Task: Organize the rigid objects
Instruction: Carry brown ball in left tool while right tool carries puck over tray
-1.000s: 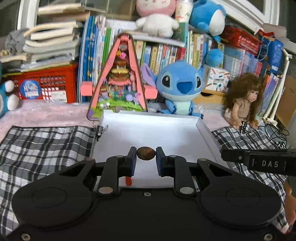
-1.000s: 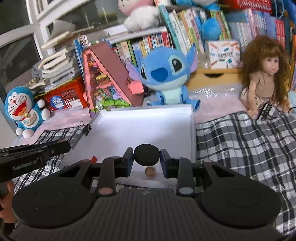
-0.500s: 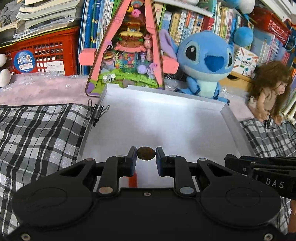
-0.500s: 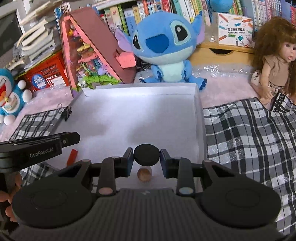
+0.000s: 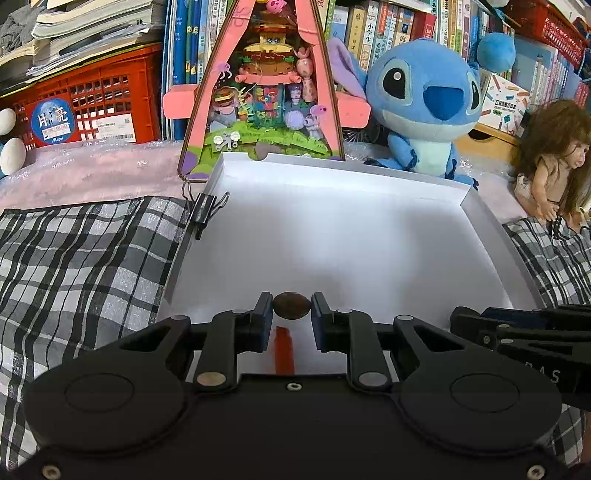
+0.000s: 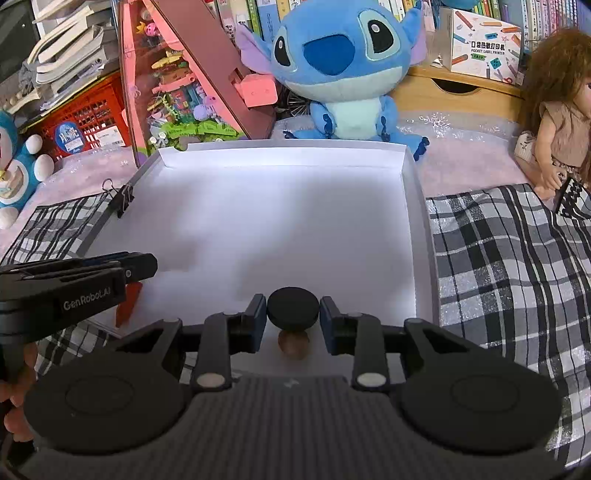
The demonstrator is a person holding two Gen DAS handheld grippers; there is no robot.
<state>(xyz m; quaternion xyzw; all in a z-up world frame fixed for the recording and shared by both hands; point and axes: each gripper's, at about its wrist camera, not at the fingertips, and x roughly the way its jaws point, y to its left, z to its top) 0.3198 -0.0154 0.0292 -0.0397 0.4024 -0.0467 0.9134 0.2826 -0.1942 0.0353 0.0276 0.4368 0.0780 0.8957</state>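
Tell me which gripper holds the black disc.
The right gripper holds the black disc; the left gripper pinches a smaller brown oval piece.

A child's room at home: plush toy [image 6: 340, 70], doll [image 6: 557, 110], crammed bookshelf [image 5: 388, 26].

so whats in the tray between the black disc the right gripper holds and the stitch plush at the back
Nothing: in the right wrist view the white tray floor is bare from the black disc to the far wall before the Stitch plush.

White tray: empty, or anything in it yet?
Not empty: the white tray has a red piece lying near its front edge.
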